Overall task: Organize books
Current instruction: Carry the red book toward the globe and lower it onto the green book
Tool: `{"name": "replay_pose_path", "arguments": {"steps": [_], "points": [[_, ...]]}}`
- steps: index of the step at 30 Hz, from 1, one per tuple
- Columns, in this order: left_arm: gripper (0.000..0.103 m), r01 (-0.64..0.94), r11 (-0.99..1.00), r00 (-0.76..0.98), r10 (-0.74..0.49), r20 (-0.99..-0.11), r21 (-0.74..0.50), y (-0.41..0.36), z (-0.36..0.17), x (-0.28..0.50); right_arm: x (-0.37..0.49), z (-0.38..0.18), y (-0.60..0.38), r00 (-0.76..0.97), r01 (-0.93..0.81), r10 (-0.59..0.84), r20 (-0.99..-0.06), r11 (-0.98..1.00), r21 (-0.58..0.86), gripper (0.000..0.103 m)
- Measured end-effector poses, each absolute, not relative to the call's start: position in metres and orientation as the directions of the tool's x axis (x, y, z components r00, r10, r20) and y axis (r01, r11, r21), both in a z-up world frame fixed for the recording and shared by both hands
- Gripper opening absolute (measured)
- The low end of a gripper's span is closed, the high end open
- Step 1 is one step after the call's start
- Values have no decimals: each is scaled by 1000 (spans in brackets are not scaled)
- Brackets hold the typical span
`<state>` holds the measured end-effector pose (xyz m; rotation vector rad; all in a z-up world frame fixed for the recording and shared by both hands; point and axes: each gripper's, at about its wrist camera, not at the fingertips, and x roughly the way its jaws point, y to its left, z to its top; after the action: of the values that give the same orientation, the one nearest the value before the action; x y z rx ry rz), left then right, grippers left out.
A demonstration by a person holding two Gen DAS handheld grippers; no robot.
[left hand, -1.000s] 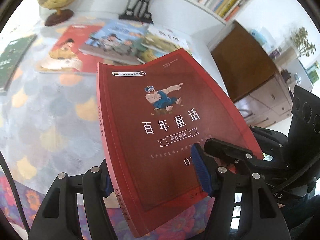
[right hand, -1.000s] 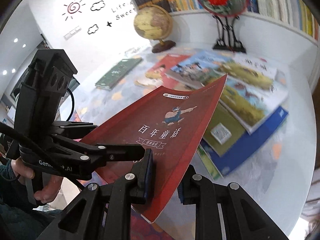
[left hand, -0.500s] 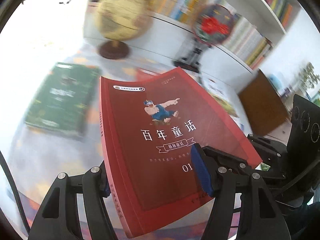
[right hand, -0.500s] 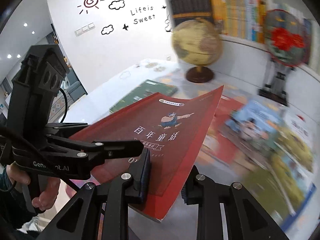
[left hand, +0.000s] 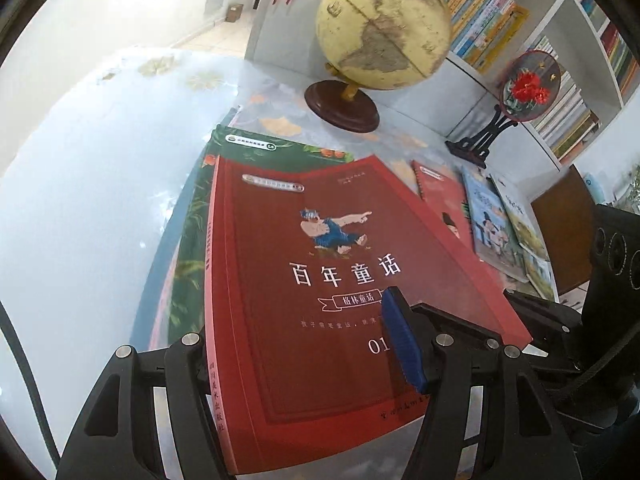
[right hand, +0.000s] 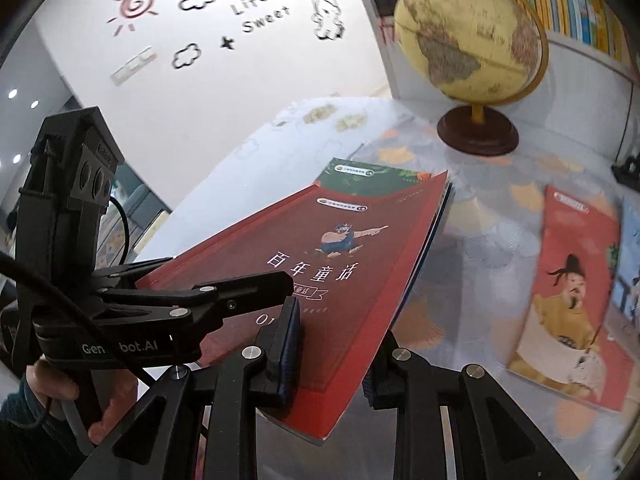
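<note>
The red book [left hand: 332, 292] is now hanging over the green book [left hand: 256, 152] near the globe [left hand: 380, 28] — a second ago it was being held above the spread of picture books, which are now lying off to the right. A second red-covered book [right hand: 576, 292] is lying flat on the table [left hand: 80, 184], well apart from the green one.

The left gripper [left hand: 304, 352] is clamping the red book at its near edge by the spine, its jaws standing partly apart with the book between them. The right gripper [right hand: 332, 356] is pinching the book's near right corner — its jaws are almost closed, with only the book between the pads. The book is tilting in the air, clear of the green book.
</note>
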<state>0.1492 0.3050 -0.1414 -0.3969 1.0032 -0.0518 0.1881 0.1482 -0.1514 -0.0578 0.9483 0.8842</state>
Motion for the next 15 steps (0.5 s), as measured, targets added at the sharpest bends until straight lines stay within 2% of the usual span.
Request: {"name": "replay_pose_path", "arguments": {"steps": [9, 15], "points": [[62, -126, 925, 512, -250, -822, -359, 329, -160, 181, 217, -166, 173, 294, -580, 604, -741, 729, 364, 26], [62, -179, 908, 490, -252, -835, -379, 342, -177, 183, 220, -181, 181, 279, -544, 586, -761, 750, 377, 26]]}}
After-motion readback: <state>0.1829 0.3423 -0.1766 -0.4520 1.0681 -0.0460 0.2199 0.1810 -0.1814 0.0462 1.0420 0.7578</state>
